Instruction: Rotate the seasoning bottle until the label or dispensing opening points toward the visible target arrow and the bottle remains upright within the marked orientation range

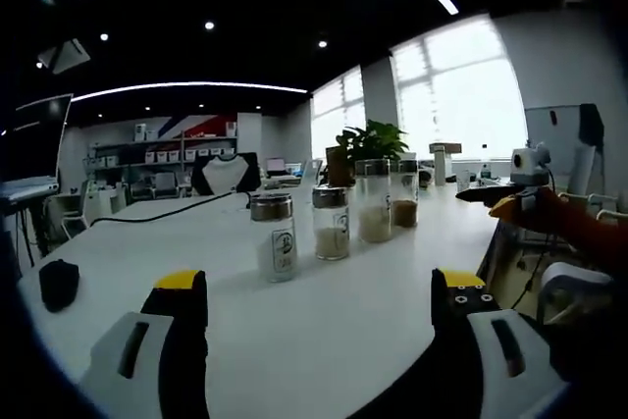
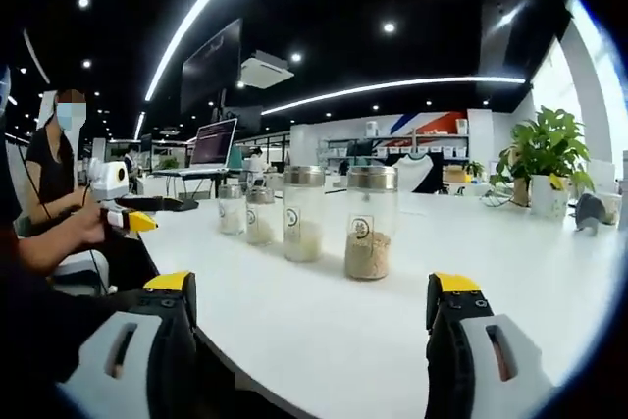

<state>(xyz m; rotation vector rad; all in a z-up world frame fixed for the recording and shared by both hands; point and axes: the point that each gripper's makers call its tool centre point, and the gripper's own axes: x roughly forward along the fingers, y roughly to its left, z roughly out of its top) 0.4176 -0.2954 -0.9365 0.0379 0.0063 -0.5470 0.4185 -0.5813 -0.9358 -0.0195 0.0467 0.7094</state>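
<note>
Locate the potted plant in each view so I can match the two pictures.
Left gripper view: the potted plant sits above centre, just behind the far end of the row of seasoning bottles.
Right gripper view: it stands near the right edge, right of the bottles.
Shared landmark: the red-and-blue wall stripe.

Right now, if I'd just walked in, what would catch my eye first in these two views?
A row of four glass jars with metal lids stands on the white table, each part filled with seasoning. Nearer the camera, each view has a gripper with its yellow-tipped jaws standing wide apart and nothing between them. A potted plant stands further back on the table.
</note>
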